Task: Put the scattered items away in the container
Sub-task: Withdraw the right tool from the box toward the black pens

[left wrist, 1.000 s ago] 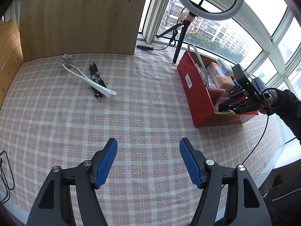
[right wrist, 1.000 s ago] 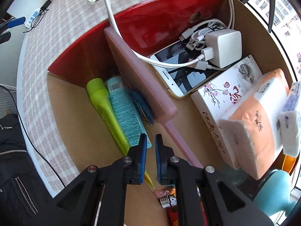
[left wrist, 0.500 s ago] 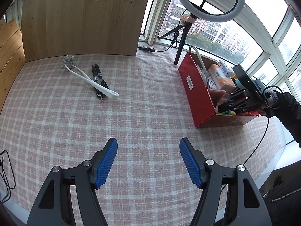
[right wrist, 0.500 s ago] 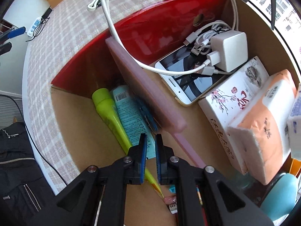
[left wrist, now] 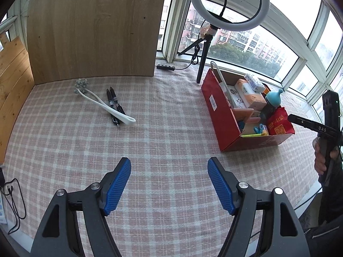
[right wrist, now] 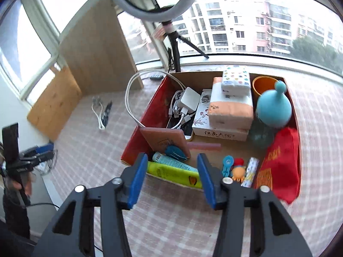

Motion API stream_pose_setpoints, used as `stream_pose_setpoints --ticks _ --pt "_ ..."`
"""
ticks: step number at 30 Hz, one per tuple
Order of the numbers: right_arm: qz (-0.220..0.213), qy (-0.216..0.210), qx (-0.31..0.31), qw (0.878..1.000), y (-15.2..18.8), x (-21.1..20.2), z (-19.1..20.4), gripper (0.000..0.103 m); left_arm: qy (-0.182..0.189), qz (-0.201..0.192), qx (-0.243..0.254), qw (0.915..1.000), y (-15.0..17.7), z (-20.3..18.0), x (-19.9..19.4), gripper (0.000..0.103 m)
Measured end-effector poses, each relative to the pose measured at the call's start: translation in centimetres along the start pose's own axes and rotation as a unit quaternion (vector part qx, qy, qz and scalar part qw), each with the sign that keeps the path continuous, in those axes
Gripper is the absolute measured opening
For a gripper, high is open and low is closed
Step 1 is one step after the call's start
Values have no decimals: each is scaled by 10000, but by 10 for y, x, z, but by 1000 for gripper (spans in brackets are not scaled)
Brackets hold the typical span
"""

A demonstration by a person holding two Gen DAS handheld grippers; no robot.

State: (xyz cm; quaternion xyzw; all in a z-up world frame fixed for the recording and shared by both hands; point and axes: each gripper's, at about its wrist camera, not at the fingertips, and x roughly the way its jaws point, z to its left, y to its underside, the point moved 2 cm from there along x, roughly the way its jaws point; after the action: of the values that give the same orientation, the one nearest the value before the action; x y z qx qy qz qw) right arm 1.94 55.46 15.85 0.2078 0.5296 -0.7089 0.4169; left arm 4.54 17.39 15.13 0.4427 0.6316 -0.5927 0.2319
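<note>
The red box [right wrist: 150, 115] sits crammed on the checked tablecloth [left wrist: 167, 141]; both the left gripper [left wrist: 169, 184] and right gripper [right wrist: 170, 177] gape wide, holding nothing. Two black pens [left wrist: 113, 107] (under a white massager [left wrist: 103, 103]) lie well apart from the box.

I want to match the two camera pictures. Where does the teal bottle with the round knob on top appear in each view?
Left wrist view: the teal bottle stands right of centre, at the far right side of the red box.
Right wrist view: the teal bottle stands right of centre, beside the orange cup.
Shared landmark: the ring light behind the box.
</note>
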Motion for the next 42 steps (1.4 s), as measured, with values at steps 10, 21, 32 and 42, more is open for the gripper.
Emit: stream_pose_setpoints --ticks 10,21,32,42 --pt "-491 611 1080 9911 70 -14 31 56 -11 -171 111 9998 -2 6 -17 76" --pt "-757 764 1374 9847 90 -28 87 57 78 -431 233 9988 -6 63 -51 76" --pt "-675 1149 1142 9845 112 -2 168 57 -147 -446 137 9988 13 139 -70 76" --pt "-899 1389 1127 9798 120 0 211 57 -175 -812 58 9965 8 194 -104 76"
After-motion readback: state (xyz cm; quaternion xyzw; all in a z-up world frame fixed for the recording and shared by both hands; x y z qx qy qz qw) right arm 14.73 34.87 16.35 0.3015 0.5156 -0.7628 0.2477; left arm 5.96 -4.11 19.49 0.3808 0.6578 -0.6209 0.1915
